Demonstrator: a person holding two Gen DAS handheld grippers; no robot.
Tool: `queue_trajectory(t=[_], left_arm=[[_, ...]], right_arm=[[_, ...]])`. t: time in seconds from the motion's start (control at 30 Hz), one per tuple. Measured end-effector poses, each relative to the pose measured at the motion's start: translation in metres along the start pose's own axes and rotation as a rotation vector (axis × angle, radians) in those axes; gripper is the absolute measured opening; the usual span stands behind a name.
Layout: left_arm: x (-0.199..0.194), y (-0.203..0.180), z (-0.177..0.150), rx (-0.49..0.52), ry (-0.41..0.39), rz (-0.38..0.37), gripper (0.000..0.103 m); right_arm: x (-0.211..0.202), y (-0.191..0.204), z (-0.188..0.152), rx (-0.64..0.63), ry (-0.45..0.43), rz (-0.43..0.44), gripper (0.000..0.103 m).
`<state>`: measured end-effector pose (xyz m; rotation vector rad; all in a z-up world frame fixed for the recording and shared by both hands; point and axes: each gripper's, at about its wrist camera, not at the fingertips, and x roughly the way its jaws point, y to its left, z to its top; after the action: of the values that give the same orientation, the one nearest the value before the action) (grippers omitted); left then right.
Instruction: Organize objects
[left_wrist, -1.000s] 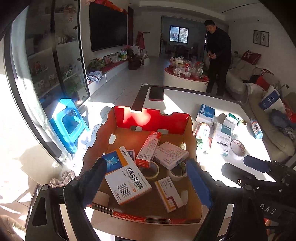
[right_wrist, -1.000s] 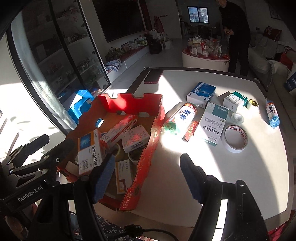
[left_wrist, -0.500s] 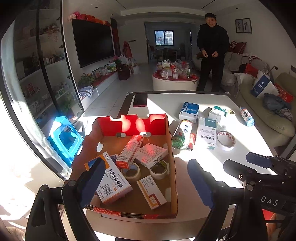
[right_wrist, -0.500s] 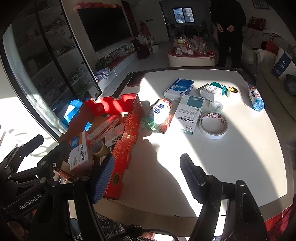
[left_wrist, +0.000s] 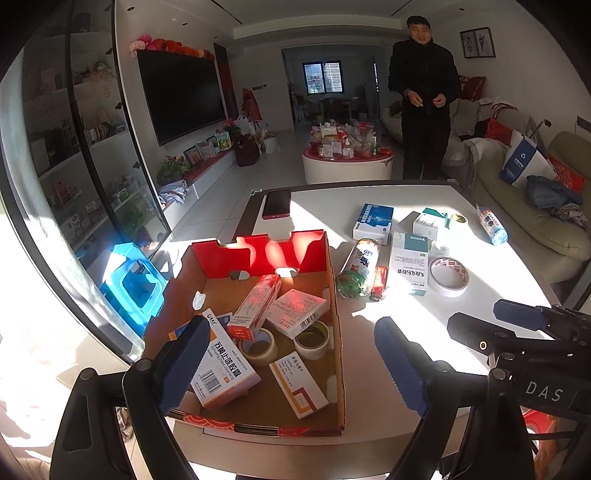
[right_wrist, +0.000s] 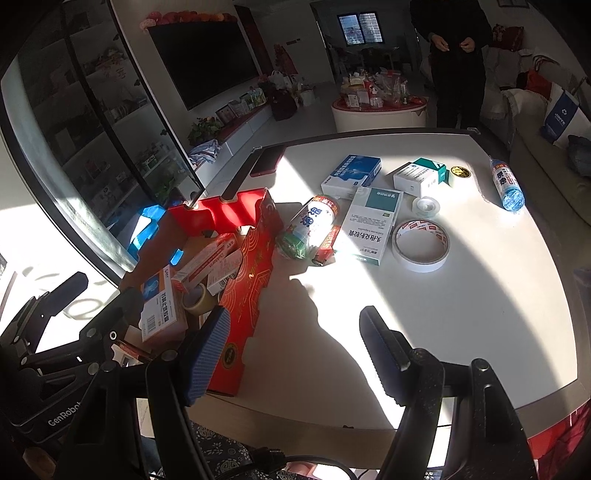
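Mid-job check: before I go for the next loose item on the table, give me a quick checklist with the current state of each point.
1. Right gripper open and empty: ok.
2. Left gripper open and empty: ok.
3. Cardboard box has room left: ok, bare floor shows near its front corner.
4. Loose items in clear view: ok; the big tape roll and white-green medicine box lie flat on the table.
5. Path to the tape roll unobstructed: ok.
6. Bystander clear of the table: ok.
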<state>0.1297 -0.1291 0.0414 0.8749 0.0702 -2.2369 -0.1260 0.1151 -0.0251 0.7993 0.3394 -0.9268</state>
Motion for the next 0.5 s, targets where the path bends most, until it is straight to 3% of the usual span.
queue_trajectory(t=[0.5], left_arm=[[0.0001,-0.0055,-0.0023,0.018,-0.013,0.015,0.094]], right_arm=[[-0.0008,-0.0044,-0.0012,0.006,-0.003,0.016,0.072]])
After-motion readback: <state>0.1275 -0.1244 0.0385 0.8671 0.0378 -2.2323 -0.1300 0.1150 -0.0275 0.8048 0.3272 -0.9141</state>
